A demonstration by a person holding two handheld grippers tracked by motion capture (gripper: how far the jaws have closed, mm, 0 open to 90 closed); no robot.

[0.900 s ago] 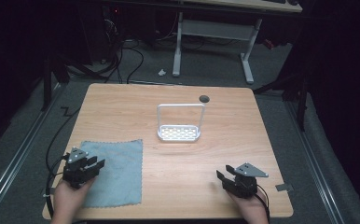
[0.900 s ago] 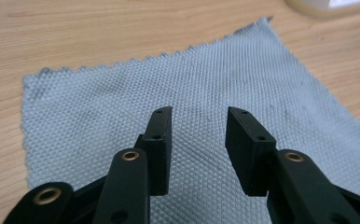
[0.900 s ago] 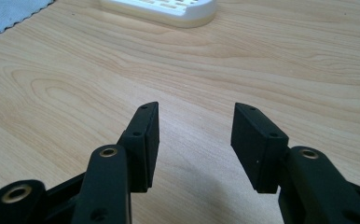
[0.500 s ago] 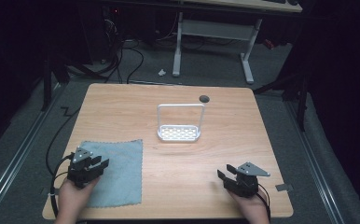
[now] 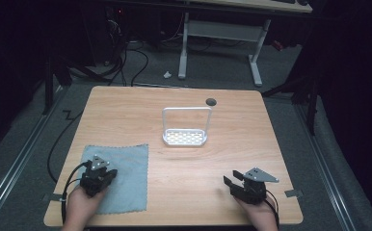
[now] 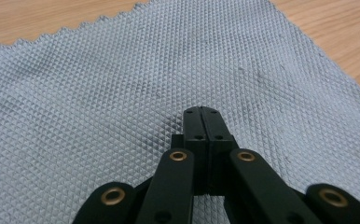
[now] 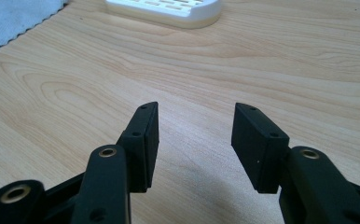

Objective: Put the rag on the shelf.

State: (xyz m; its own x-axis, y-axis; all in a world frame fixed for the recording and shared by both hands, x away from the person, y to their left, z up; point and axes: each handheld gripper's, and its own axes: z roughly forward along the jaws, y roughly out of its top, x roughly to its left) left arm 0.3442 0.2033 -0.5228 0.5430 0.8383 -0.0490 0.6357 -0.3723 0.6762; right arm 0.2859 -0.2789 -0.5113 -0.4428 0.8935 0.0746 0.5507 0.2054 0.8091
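A grey-blue textured cloth (image 5: 128, 166) lies flat at the front left of the wooden table (image 5: 261, 139). My left gripper (image 5: 104, 176) sits over the cloth's left part. In the left gripper view its jaws (image 6: 201, 114) are pressed together just above the weave of the cloth (image 6: 99, 84), with no fold seen between them. My right gripper (image 5: 232, 183) rests near the front right edge. Its jaws (image 7: 196, 116) stand open over bare wood with nothing between them.
A white perforated tray with an upright wire handle (image 5: 185, 136) stands mid-table, and its near edge (image 7: 169, 11) appears in the right gripper view. A dark round hole (image 5: 211, 101) marks the table's back edge. Cables and desk legs lie on the floor beyond.
My left gripper has slid a little to the right, further onto the cloth. The right gripper has stayed where it was.
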